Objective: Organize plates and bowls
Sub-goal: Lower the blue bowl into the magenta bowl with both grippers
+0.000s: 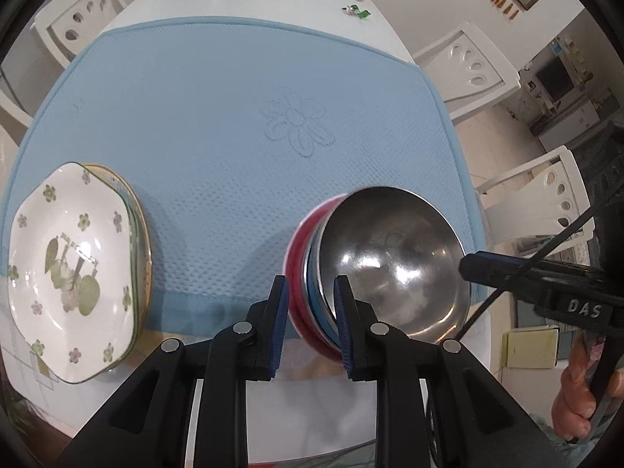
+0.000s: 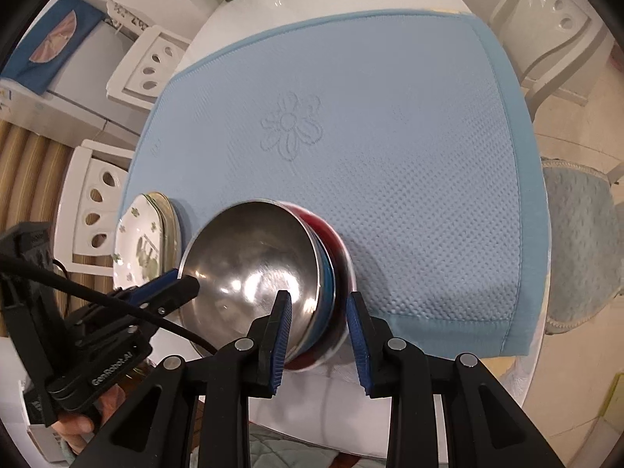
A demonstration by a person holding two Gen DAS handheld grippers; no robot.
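Bowls (image 1: 374, 269) were nested in one stack, steel inside blue and red, at the near edge of the blue mat (image 1: 234, 117); plates (image 1: 74, 269) were piled just to its left. Left gripper (image 1: 310, 323) pinched the stack's rims; right gripper (image 2: 319, 335) straddled the far rims, and whether its outer pad touched I couldn't tell. Sorting looked approx done, w/ only letting go left.

Both wrist cameras look steeply down along their own fingers, close over the blue mat (image 1: 218, 117). Both views share the nested bowls (image 1: 390, 257) at lower centre and the stacked plates (image 2: 144, 241).
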